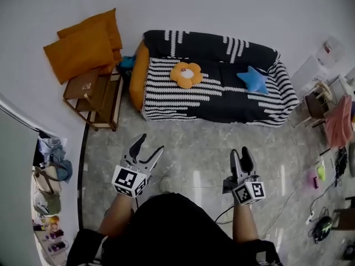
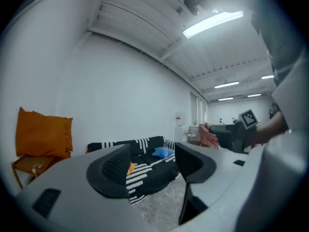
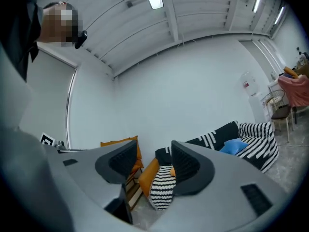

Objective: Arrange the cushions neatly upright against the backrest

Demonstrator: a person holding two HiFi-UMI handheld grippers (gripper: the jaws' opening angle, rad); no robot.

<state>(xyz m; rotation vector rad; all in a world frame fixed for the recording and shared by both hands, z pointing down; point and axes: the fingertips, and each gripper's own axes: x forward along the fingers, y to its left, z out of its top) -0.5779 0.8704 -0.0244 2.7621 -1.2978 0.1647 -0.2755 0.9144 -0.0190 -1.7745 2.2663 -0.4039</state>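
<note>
At the lower left edge of the head view, a shelf [image 1: 49, 173] holds bags and small clutter. Any print there is too small to read. Above it, in the upper left, two large orange cushions [image 1: 83, 46] are stacked on a wooden side table [image 1: 94, 98]. The table carries a small label [image 1: 86, 86] whose writing is too small to make out.

Just right of the table, a third orange cushion [image 1: 138, 71] stands on edge against the left end of the sofa [image 1: 222, 104], which has a black-and-white striped cover. Its backrest [image 1: 211, 42] runs along the top, against the wall. An orange flower-shaped cushion [image 1: 187, 74] sits on the left part of the seat, below the backrest. Well apart from it, a blue star cushion [image 1: 254, 79] sits on the right part.

Below the sofa, over the grey tiled floor [image 1: 194, 143], the left gripper [image 1: 152, 143] hovers at lower centre-left. Its jaws are spread wide and nothing is between them. Its cube [image 1: 129, 180] shows only black-and-white square markers.

To the right, the right gripper [image 1: 242, 153] points at the sofa. Its jaws stand narrower but apart and are also empty, and its cube [image 1: 248, 192] bears the same kind of markers.

At the far right are a chair [image 1: 316, 104] and a pink cloth [image 1: 338, 121].
</note>
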